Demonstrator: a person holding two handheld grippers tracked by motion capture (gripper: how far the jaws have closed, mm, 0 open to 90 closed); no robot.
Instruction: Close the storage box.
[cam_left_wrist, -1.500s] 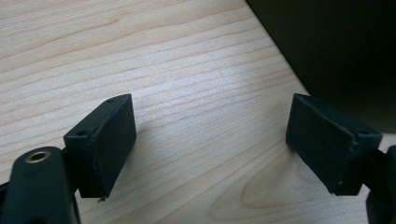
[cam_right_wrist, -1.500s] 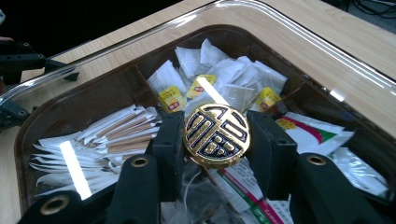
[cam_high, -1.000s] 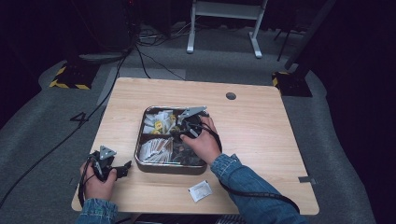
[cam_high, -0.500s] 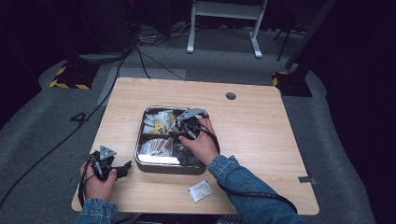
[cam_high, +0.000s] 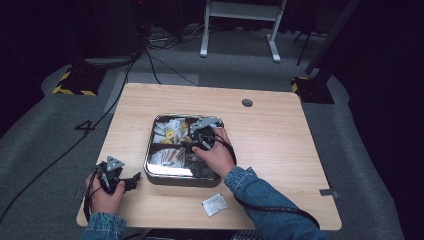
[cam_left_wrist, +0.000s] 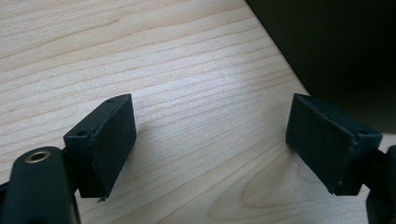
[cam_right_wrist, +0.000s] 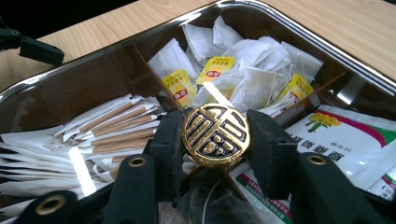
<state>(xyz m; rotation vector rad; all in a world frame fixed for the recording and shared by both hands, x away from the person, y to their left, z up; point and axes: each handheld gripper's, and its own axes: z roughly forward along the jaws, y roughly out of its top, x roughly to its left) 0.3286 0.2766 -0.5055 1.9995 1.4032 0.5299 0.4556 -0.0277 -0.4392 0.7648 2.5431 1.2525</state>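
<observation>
Little has shifted on the desk (cam_high: 280, 145) since the earlier high view: both hands sit where they were, and the one change is at the right hand-held gripper (cam_right_wrist: 216, 140), whose jaws have just been opening a little around the round gold knob with a black ornamental character (cam_right_wrist: 215, 135) that stands between them. Starting at the left, the left hand-held gripper (cam_high: 117, 176) rests in the person's left hand (cam_high: 104, 195) near the desk's front left corner, just beside the shiny square metal tray with dividers (cam_high: 150, 152); its own view shows the two black pads spread wide over bare wood, released and holding nothing. Next comes the tray, with paper stick sachets (cam_right_wrist: 98, 123) in its front left compartment and white tea bags with yellow tags (cam_right_wrist: 233, 77) in the far one; a green-and-white printed packet (cam_right_wrist: 336, 133) lies in a compartment to the right. A small white square sachet (cam_high: 214, 204) lies alone on the desk in front of the tray. Over the tray's middle, the right hand (cam_high: 216, 155) holds its gripper down on the knob — the pads sit at the knob's two sides, and I cannot tell whether they press it or have just let go. My reading is that the step in hand is handling the tray's centre knob; the next move calls for either a firm re-clench or a clean lift straight up clear of the tea bags.
</observation>
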